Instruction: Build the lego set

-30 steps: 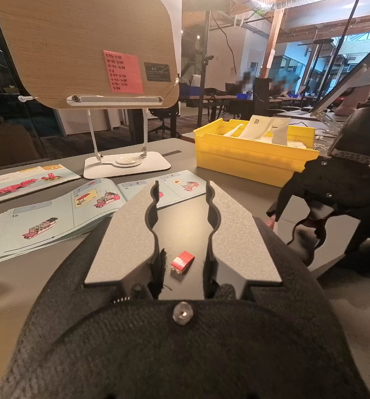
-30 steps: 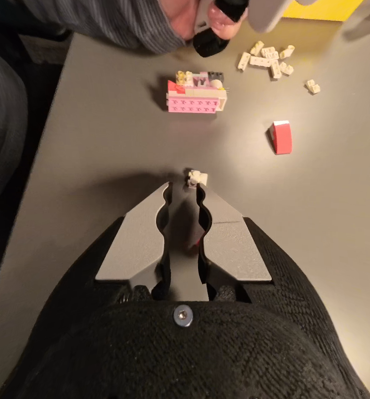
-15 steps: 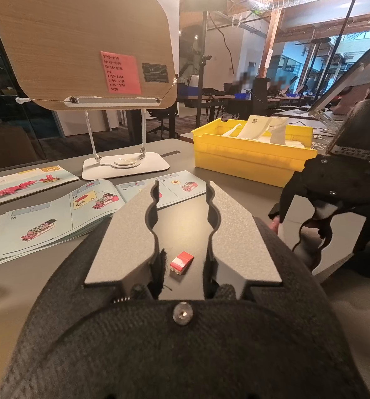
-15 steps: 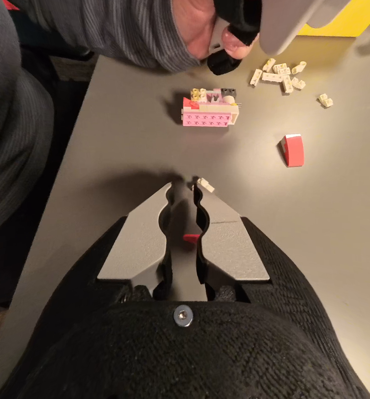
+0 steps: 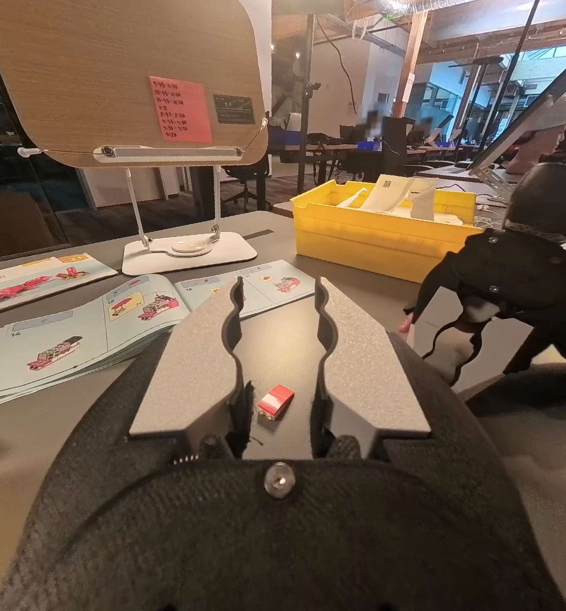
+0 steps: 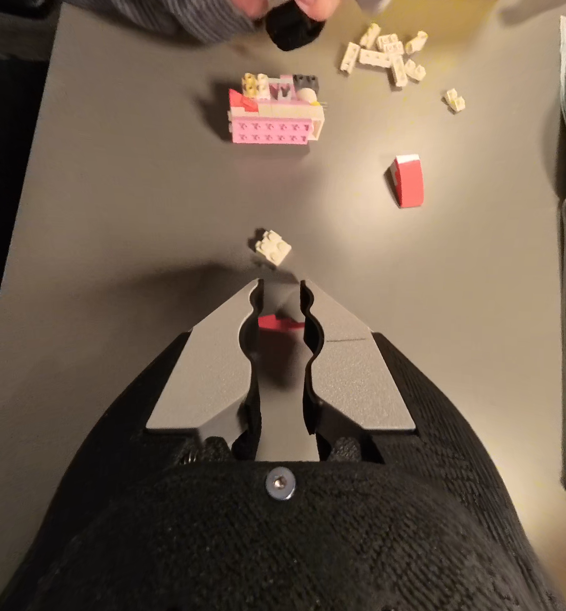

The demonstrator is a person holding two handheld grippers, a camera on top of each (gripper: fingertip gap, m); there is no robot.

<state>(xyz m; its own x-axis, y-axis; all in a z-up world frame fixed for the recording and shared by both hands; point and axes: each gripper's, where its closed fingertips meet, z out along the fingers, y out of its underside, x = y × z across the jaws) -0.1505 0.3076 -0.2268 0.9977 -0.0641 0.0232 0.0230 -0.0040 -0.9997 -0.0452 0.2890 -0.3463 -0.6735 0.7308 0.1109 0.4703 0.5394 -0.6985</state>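
— What is the left gripper [image 5: 278, 291] doing?

— Its jaws are spread wide and grip nothing. A red-and-white brick [image 5: 276, 401] lies on the grey table [image 5: 390, 297] in the gap between the fingers, close to their base, and neither pad touches it. Past the fingertips lies an open instruction booklet [image 5: 76, 334], with a white stand [image 5: 189, 251] behind it and a yellow bin [image 5: 374, 244] off to the right.

— And the right gripper [image 6: 281, 284]?

— It is clenched on a small red piece [image 6: 280, 322], which spans the narrow gap between the two fingers well back from the tips, above its own shadow on the table.

— What is nearest to it?

— A cream brick [image 6: 272, 248] just beyond the fingertips, tilted, blurred and apart from them. Farther on stands a pink brick model [image 6: 275, 115] on the table, and a heap of cream bricks [image 6: 385, 58] lies to its right. A grey sleeve [image 6: 182, 16] shows at the top edge.
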